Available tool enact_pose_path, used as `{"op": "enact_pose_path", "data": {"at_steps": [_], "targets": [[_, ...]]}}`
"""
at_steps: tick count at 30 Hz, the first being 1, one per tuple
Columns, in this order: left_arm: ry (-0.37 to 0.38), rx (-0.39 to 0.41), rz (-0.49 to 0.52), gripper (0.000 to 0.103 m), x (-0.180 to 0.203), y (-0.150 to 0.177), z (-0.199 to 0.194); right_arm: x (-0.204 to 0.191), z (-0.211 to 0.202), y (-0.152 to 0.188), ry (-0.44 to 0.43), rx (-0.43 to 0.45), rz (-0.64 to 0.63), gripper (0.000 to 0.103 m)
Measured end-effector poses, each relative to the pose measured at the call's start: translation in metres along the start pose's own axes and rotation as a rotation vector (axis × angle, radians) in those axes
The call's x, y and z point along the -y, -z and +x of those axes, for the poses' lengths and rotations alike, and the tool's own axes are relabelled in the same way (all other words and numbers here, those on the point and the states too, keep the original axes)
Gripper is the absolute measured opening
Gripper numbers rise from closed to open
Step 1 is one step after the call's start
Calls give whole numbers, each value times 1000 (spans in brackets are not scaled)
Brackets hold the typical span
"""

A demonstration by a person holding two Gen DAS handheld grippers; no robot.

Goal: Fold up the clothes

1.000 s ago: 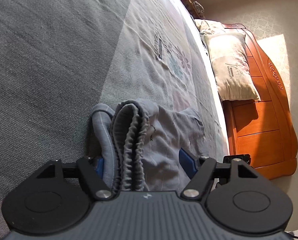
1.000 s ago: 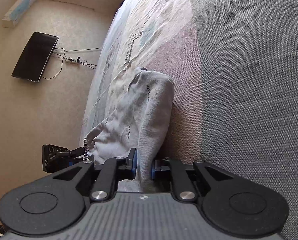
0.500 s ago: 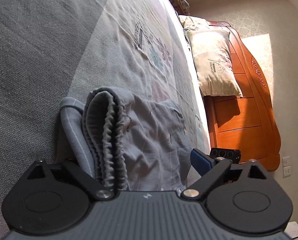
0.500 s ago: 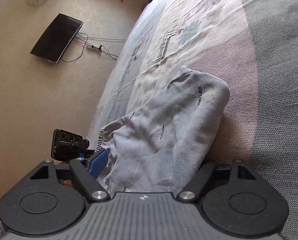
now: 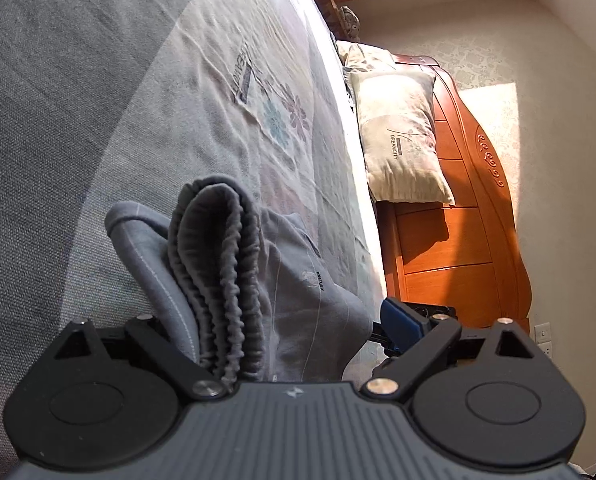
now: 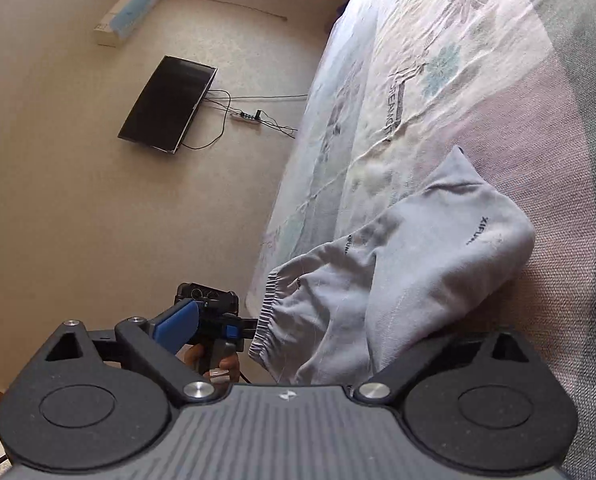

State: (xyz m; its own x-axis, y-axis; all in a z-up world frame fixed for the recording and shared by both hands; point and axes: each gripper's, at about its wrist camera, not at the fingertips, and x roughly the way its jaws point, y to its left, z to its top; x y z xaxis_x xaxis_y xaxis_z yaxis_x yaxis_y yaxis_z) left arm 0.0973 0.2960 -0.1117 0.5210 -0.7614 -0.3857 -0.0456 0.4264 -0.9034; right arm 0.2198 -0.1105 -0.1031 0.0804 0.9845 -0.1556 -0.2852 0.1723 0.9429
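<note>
— Two grippers, so where does the garment sit?
— Folded grey shorts (image 5: 258, 280) lie on the bed (image 5: 218, 92), bunched between the left gripper (image 5: 282, 320) and its spread jaws, no pad pressing them.
— And the other side?
— The right gripper (image 6: 317, 328) has jaws opening wide; the shorts (image 6: 417, 272) lie between them, released, elastic waistband toward the left jaw.

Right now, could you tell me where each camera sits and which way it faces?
Left wrist: on the left tool, looking along the bed toward the pillow; its open fingers straddle the grey garment.
Right wrist: on the right tool, facing the television; jaws opening around the garment; a hand shows.
Shared: garment, bed, each other's tool.
</note>
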Motion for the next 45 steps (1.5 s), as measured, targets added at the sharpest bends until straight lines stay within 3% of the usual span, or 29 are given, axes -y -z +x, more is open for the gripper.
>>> {"op": "enact_pose_path", "data": {"at_steps": [15, 24, 35, 45], "targets": [[93, -50, 90, 93, 52, -9, 32, -52, -47, 6, 22, 48, -119, 99], [114, -134, 122, 93, 82, -21, 91, -65, -100, 10, 85, 134, -140, 99], [132, -330, 211, 93, 145, -31, 215, -65, -191, 17, 159, 312, -127, 99], [148, -538, 326, 93, 215, -17, 355, -51, -285, 29, 234, 483, -102, 99]]}}
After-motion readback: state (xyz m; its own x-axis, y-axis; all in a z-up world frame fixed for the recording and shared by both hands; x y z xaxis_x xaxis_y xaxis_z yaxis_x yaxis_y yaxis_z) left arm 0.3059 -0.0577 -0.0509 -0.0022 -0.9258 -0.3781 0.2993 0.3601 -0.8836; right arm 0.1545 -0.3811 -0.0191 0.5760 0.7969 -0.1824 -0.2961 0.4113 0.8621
